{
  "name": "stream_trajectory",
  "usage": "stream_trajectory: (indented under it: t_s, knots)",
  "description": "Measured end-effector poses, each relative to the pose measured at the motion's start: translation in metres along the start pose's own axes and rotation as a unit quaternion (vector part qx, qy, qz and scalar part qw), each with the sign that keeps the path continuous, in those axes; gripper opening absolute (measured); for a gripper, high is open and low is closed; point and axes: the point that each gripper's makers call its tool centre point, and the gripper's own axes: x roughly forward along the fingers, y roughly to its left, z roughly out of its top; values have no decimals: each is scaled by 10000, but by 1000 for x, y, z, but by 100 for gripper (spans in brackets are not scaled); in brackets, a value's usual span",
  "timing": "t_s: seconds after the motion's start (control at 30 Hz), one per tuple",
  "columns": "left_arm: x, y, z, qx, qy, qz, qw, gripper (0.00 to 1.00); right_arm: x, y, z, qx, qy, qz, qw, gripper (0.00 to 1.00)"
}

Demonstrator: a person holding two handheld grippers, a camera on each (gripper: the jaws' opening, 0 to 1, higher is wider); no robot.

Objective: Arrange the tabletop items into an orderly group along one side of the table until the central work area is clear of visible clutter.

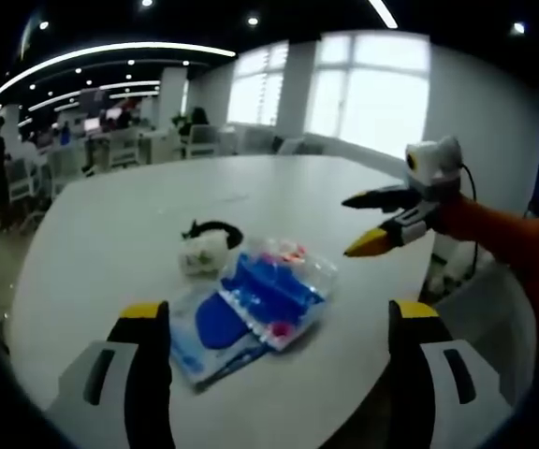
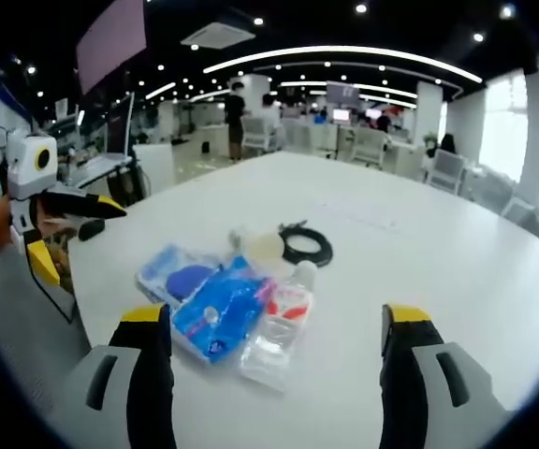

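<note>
Left gripper view showed both tools wide open, empty. Plastic packets lay mid-desk, touching; likely light, slippery, floppy; pinch an edge.

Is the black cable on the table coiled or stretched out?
Coiled. In the right gripper view the black cable forms a closed ring lying flat on the table, next to the plastic packets.

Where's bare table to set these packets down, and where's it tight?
Bare: the wide far stretch of table beyond the cable, and the strip between the packets and the right gripper. Crowded: the middle cluster, where packets, white roll and cable touch.
</note>
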Motion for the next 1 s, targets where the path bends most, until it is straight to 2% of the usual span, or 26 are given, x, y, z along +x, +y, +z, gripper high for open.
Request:
stream_trajectory:
  t_s: [0.43,0.77,1.0]
  knots:
    - [-1,-1,0,-20,-16,-30,10000,93,23,-12,-14,-41,418,-195,9989,84]
    - [0,-3,-1,-6,-8,-80,10000,93,42,-18,-23,-65,778,-321,9964,75]
    - [0,-3,0,-8,-18,-95,10000,92,52,-17,-31,5,973,-319,9947,70]
